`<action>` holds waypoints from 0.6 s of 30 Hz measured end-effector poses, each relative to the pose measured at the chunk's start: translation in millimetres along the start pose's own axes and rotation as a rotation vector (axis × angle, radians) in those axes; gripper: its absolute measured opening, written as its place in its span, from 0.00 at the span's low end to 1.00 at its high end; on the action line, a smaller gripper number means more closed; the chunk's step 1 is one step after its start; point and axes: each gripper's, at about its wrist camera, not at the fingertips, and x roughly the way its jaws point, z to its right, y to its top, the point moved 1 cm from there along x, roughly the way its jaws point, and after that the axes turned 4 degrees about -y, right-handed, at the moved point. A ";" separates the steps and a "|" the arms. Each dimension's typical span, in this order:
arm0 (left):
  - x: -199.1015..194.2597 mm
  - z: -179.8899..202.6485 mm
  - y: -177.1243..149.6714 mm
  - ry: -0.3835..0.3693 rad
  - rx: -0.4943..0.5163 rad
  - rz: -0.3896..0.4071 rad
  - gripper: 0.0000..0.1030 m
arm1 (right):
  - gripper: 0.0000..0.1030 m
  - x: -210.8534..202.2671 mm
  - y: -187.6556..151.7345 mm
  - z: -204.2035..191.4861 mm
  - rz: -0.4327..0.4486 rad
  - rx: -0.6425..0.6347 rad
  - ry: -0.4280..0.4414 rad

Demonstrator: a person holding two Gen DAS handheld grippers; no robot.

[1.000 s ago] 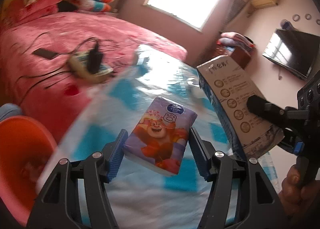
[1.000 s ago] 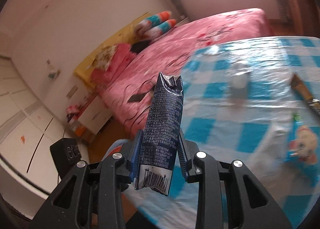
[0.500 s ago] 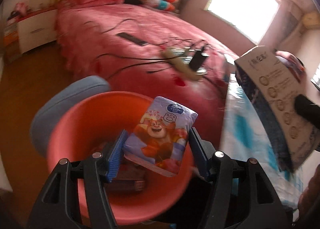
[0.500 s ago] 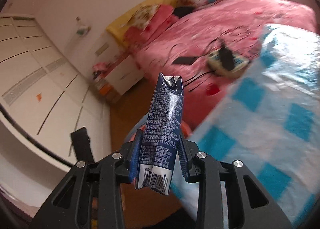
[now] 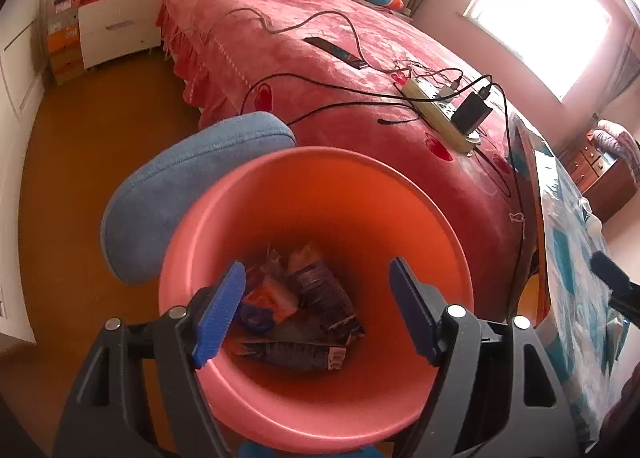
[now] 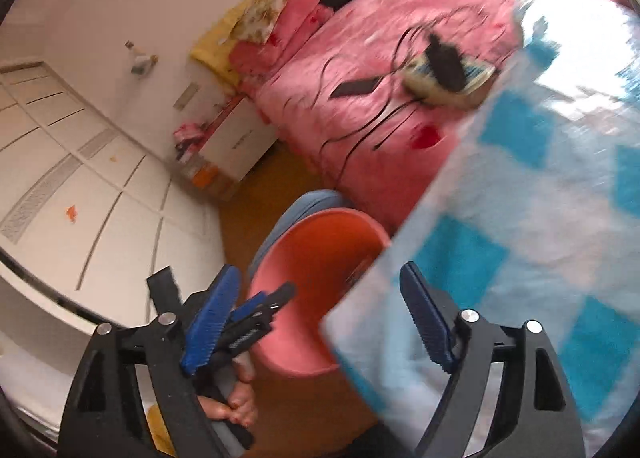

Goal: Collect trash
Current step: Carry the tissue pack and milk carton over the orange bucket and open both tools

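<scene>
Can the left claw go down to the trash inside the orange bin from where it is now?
Probably yes. The left claw hangs over the bin's open mouth, its jaws opening with nothing between them, and no lid covers the cartons at the bottom.

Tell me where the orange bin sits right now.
In the left wrist view the orange bin stands on the floor under the left gripper, between the blue cushion and the pink bed.

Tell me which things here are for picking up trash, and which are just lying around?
For the trash job:
- orange bin
- cartons and wrappers in it
- left gripper, jaws opening, nothing between them
- right gripper, jaws opening, nothing between them

Just lying about:
- power strip and cables on the pink bed
- blue cushion
- white drawer unit
</scene>
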 end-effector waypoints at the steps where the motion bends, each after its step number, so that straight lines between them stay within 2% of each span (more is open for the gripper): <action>1: -0.1 0.6 0.4 0.003 0.006 0.002 0.73 | 0.85 -5.5 -0.9 2.2 0.021 -0.008 -0.028; 8: -4.2 16.0 -0.4 -0.002 0.040 -0.003 0.73 | 0.85 -45.5 -7.0 30.8 0.137 -0.017 -0.149; 10: -6.3 20.4 -1.3 -0.009 0.045 -0.001 0.73 | 0.90 -54.2 -8.7 39.1 0.157 -0.012 -0.173; 18: -15.1 52.9 -3.3 -0.069 0.078 0.008 0.74 | 0.91 -73.9 -19.7 61.7 0.188 0.022 -0.218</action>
